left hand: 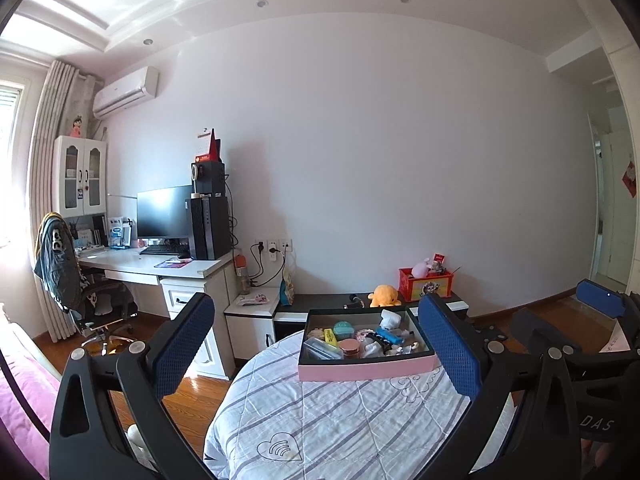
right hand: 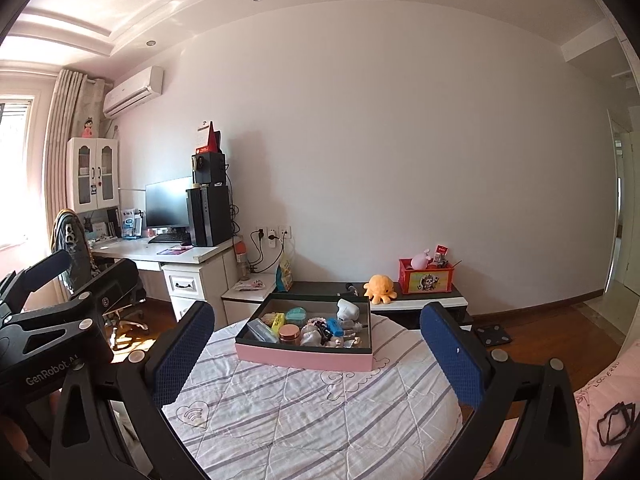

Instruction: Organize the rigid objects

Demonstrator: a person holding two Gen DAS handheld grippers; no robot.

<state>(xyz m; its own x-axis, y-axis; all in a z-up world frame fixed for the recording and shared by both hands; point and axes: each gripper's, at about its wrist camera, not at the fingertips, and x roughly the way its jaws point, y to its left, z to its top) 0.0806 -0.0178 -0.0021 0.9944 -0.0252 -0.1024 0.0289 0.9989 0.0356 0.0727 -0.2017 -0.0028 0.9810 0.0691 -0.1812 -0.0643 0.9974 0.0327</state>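
Note:
A pink box (left hand: 366,370) (right hand: 304,358) with a dark inside stands at the far end of a round surface under a striped quilt (left hand: 340,420) (right hand: 312,408). It holds several small items: a yellow block (left hand: 329,337), a teal case (left hand: 343,329), a copper-lidded jar (left hand: 349,347) (right hand: 289,333), a blue piece (left hand: 387,335), a white figure (left hand: 390,319) (right hand: 346,309). My left gripper (left hand: 316,340) is open, well short of the box, nothing between its blue pads. My right gripper (right hand: 318,344) is open too, likewise back from the box.
Behind the box runs a low dark cabinet (left hand: 332,302) with an orange plush (left hand: 384,295) (right hand: 379,288) and a red box (left hand: 426,284) (right hand: 427,276). A desk with monitor and computer tower (left hand: 210,226) and an office chair (left hand: 80,280) stand at the left. Wooden floor lies around.

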